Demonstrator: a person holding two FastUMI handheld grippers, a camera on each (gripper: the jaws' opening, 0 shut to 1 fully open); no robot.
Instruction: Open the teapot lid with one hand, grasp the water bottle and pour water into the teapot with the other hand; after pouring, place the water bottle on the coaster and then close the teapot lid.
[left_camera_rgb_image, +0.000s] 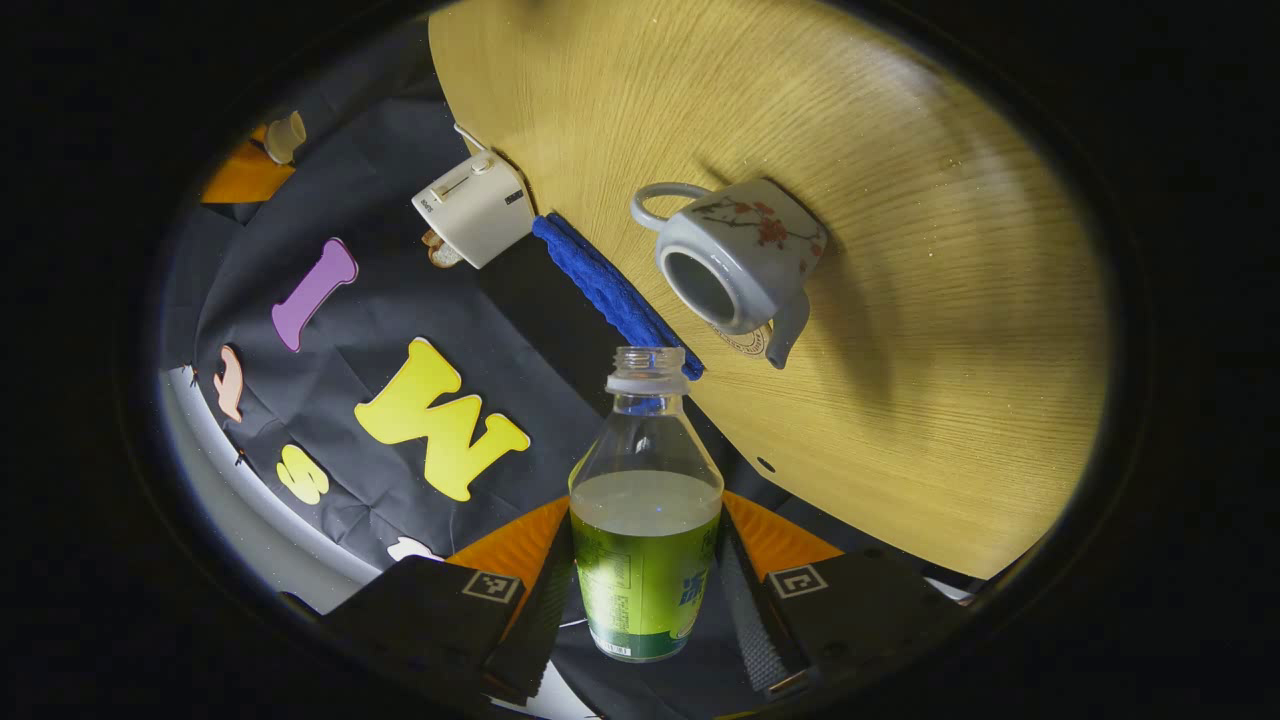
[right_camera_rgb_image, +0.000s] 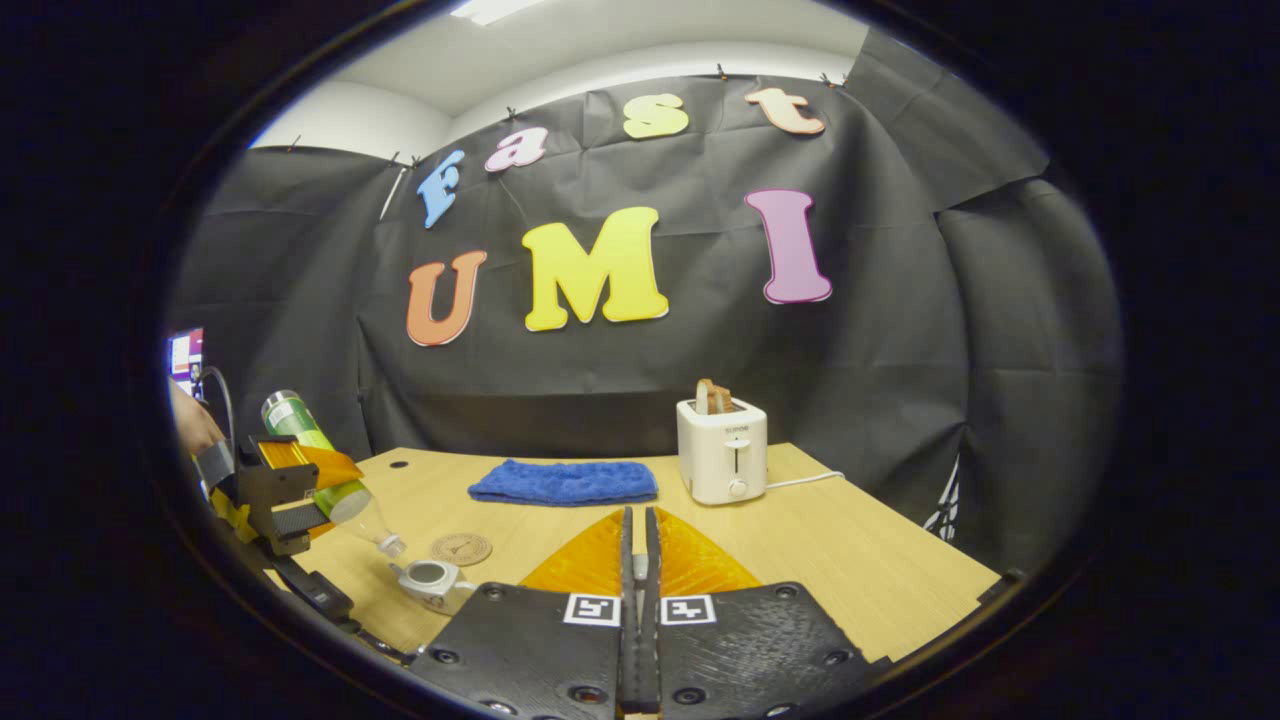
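Note:
My left gripper (left_camera_rgb_image: 645, 535) is shut on a clear water bottle (left_camera_rgb_image: 645, 560) with a green label, uncapped and about half full. The bottle's mouth (left_camera_rgb_image: 650, 365) points toward a grey-white teapot (left_camera_rgb_image: 740, 255) with a red blossom pattern, whose top opening is uncovered. In the right gripper view the bottle (right_camera_rgb_image: 320, 460) is tilted, mouth down, just above the teapot (right_camera_rgb_image: 430, 578), with the left gripper (right_camera_rgb_image: 280, 490) around it. A round brown coaster (right_camera_rgb_image: 461, 548) lies just behind the teapot. My right gripper (right_camera_rgb_image: 637, 560) is shut above the table, right of the teapot; nothing shows between its fingers.
A folded blue cloth (right_camera_rgb_image: 563, 482) lies at the back of the wooden table (right_camera_rgb_image: 850, 560). A white toaster (right_camera_rgb_image: 722, 450) with bread in it stands beside the cloth, its cord trailing right. A hand (right_camera_rgb_image: 190, 420) holds the left gripper at the table's left edge.

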